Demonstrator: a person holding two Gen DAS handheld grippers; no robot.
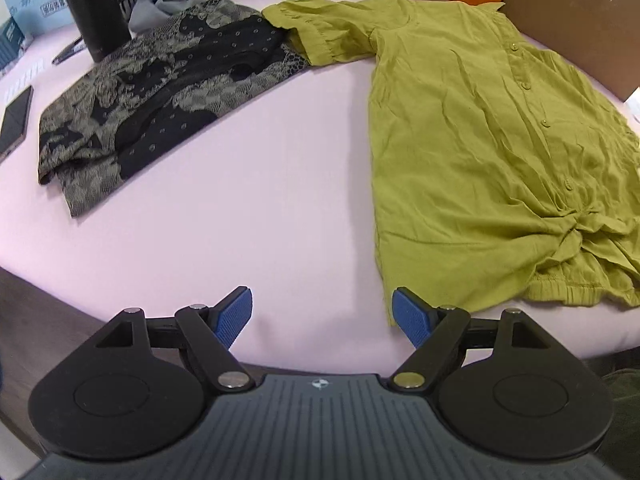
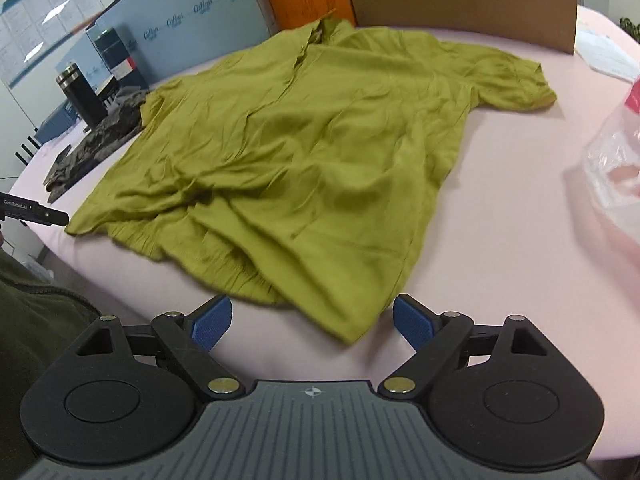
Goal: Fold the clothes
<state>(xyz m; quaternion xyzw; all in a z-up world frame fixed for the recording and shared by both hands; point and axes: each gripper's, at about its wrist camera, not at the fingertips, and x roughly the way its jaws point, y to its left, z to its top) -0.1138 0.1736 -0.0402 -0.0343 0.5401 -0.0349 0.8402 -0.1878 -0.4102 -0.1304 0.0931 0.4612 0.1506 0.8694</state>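
Note:
An olive-green button shirt lies spread flat on the pink table, buttons up, hem knotted near the front edge. It also shows in the right wrist view. A folded black and grey patterned garment lies to its left, touching the green sleeve. My left gripper is open and empty, hovering at the front edge just left of the shirt's lower left corner. My right gripper is open and empty, with the shirt's lower right hem corner lying between its blue pads.
A black thermos, a phone and a pen stand at the back left. Cardboard boxes stand behind the shirt. A clear plastic bag lies on the table right of the shirt. The left gripper's tip shows at the left.

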